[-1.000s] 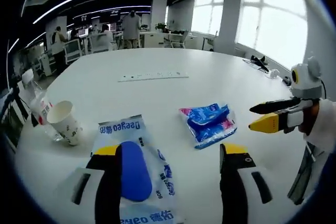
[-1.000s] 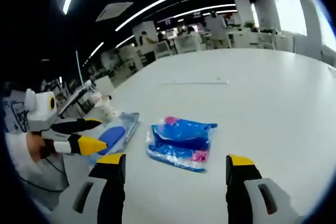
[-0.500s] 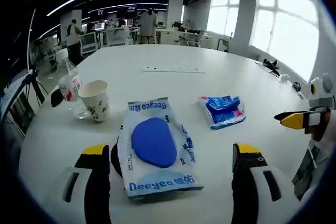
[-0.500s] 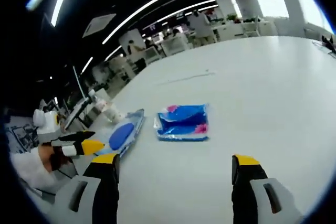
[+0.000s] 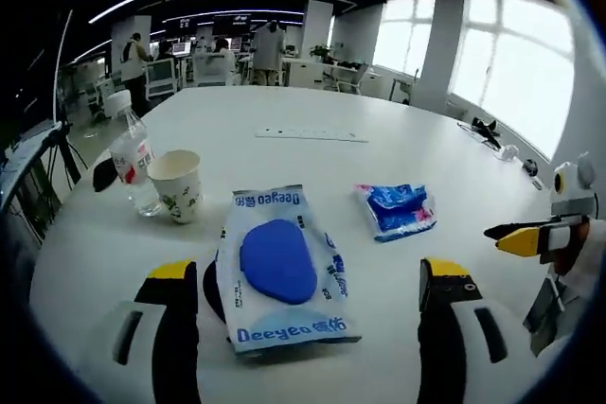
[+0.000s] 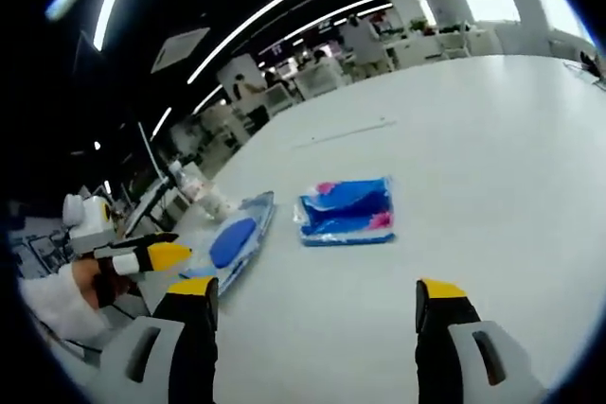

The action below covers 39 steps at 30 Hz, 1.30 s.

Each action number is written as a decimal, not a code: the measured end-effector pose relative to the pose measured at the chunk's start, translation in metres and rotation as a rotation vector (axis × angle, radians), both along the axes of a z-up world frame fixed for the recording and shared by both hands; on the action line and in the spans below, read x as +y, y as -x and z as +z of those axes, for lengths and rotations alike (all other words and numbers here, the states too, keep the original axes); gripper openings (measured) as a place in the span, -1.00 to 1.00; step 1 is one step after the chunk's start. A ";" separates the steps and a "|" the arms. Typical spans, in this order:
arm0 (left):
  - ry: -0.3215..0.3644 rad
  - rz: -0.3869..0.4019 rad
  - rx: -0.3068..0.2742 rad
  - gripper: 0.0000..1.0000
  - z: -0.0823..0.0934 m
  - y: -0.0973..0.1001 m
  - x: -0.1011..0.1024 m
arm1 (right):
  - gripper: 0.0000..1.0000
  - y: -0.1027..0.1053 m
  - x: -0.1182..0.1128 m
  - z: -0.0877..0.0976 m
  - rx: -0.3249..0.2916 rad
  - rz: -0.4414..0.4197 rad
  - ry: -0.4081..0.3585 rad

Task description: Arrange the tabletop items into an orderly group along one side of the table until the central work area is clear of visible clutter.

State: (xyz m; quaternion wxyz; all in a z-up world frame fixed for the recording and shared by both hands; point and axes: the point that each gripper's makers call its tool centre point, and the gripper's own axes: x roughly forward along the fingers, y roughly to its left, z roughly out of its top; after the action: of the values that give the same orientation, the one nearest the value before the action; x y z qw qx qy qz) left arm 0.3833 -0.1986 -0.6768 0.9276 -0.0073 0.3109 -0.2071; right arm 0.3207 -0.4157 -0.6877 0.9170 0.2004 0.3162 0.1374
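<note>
Four loose items lie on the white table (image 5: pixel 312 153). In the left gripper view, the left gripper (image 5: pixel 308 281) hovers with its jaws wide apart and nothing between them; the wet-wipe pack (image 5: pixel 280 267), with its blue oval lid, lies flat between the jaws, its near end by the left jaw. At 10 o'clock from the pack stand a paper cup (image 5: pixel 177 184) and, touching it on the far side, a water bottle (image 5: pixel 132 160). A blue tissue packet (image 5: pixel 397 209) lies at 2 o'clock, apart from the pack. In the right gripper view, the right gripper (image 6: pixel 312 295) also has its jaws spread and empty, with the tissue packet at 12 o'clock beyond them.
</note>
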 end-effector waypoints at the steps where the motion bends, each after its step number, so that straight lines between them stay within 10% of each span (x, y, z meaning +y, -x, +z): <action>1: 0.005 0.002 0.007 1.00 -0.002 0.002 0.001 | 0.74 0.000 -0.001 0.000 -0.001 -0.001 0.000; 15: 0.092 0.096 0.081 0.96 -0.010 0.033 0.031 | 0.61 0.002 -0.033 0.000 -0.011 -0.094 -0.076; 39: 0.213 0.187 0.147 0.69 -0.019 0.052 0.054 | 0.56 -0.020 0.003 -0.007 0.027 0.038 -0.061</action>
State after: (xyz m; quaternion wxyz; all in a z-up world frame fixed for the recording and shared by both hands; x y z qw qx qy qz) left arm 0.3313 -0.1448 -0.6961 0.9114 -0.1498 0.3523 -0.1508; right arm 0.3407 -0.4124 -0.6943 0.9033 0.2242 0.3282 0.1615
